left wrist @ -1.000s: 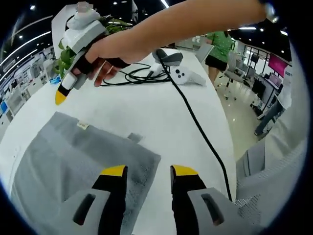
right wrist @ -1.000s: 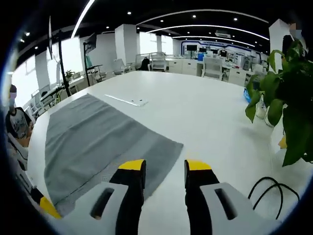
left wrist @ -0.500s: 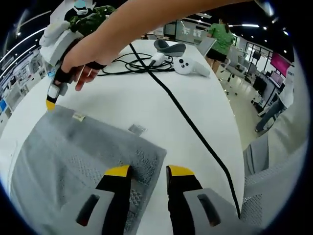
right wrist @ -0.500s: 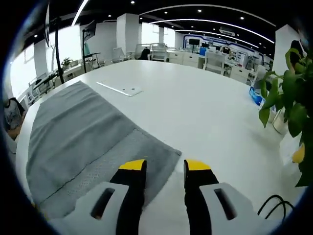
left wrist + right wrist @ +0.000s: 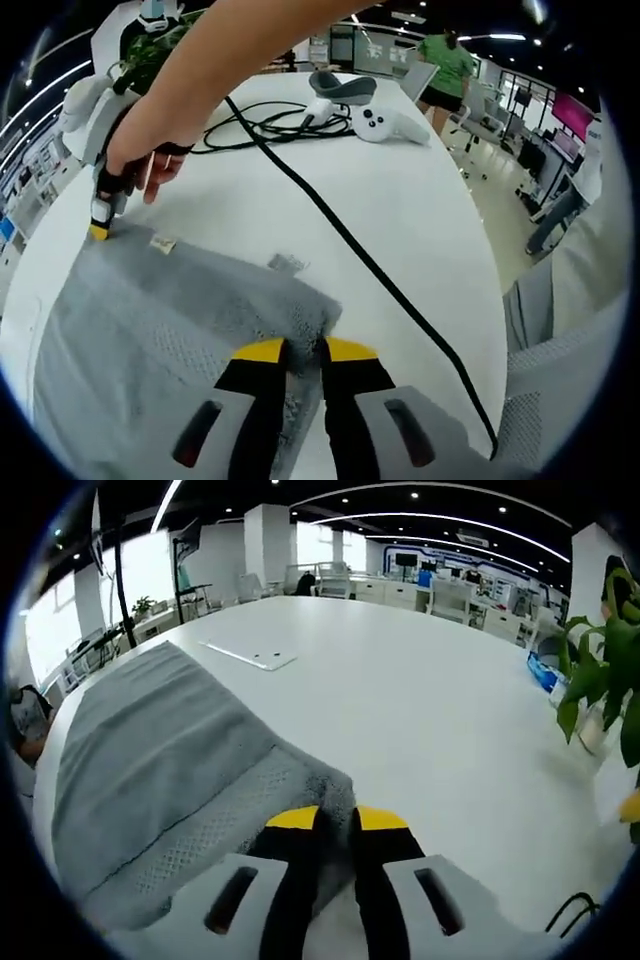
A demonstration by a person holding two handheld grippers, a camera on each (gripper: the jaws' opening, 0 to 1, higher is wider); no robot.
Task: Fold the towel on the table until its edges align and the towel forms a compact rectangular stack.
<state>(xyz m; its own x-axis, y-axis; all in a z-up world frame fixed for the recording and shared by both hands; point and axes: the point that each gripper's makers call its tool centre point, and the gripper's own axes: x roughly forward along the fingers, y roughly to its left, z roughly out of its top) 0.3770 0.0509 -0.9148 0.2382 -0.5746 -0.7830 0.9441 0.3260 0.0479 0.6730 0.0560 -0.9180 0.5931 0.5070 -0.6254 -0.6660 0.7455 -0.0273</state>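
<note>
I am at the first grasp of the fold: both near corners of the towel (image 5: 150, 330) are being pinched before I carry them over.

In the left gripper view, the towel lies flat on the white table (image 5: 400, 200), spreading from the centre toward 8 o'clock. My left gripper (image 5: 293, 349) at 6 o'clock has its yellow tips drawn almost together on the towel's near corner, so I judge it clamped on the cloth. At 10 o'clock my right gripper (image 5: 98, 228) touches down on the other corner, held by my hand (image 5: 140, 150). A black cable (image 5: 380, 275) runs from 11 o'clock down to 4 o'clock, just beside the towel, and a controller (image 5: 390, 122) sits at 1 o'clock.

In the right gripper view, the towel (image 5: 150, 750) stretches toward 10 o'clock, and the right gripper (image 5: 336, 818) at 6 o'clock is nipped narrow on its puckered corner. A flat white strip (image 5: 245, 656) lies beyond at 11 o'clock, and a plant (image 5: 600, 680) stands at 3 o'clock.

Next I should lift both corners together and level, then carry them to the far edge, keeping clear of the cable.

Half a second ago both pairs of jaws stood wider apart over the corners; they have since closed, and the right gripper has come down to the cloth.
</note>
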